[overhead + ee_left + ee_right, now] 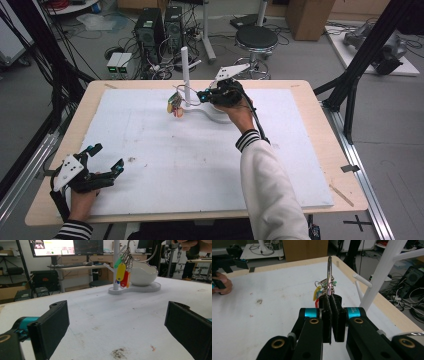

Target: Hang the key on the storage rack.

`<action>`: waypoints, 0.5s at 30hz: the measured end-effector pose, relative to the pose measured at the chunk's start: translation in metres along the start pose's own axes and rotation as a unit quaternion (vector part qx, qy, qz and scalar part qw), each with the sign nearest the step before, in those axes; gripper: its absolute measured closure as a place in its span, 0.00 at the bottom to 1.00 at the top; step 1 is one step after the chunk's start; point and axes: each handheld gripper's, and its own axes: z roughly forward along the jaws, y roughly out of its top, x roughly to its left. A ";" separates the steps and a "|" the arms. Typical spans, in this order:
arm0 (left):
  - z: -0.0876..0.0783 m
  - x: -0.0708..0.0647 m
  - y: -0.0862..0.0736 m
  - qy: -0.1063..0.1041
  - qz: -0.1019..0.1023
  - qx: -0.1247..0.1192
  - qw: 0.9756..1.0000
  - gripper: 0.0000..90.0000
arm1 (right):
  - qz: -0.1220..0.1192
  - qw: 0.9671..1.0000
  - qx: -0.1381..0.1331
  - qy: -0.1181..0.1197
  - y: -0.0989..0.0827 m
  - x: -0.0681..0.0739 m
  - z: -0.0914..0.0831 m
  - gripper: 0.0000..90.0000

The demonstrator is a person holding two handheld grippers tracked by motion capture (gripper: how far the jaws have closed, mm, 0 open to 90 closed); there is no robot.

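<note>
A key bunch with yellow, red and green tags hangs from its metal ring beside the white peg stand, a white bowl on the stand's base.

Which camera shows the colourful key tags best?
The left gripper view: the key tags hang side-on there, yellow, red and green clearly apart. In the right gripper view the right tongs hide most of them. In the high view they are tiny beside the white stand.

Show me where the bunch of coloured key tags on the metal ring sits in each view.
High view: bunch of coloured key tags left of the white post stand, upper centre.
Left gripper view: hanging top centre, beside the post.
Right gripper view: centre, above the shut right tool.
Shared landmark: the white post.
</note>
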 end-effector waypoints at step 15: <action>0.000 0.000 0.000 0.000 0.001 -0.002 1.000 0.07 | 0.050 0.998 -0.015 -0.040 -0.005 -0.012 0.016 0.99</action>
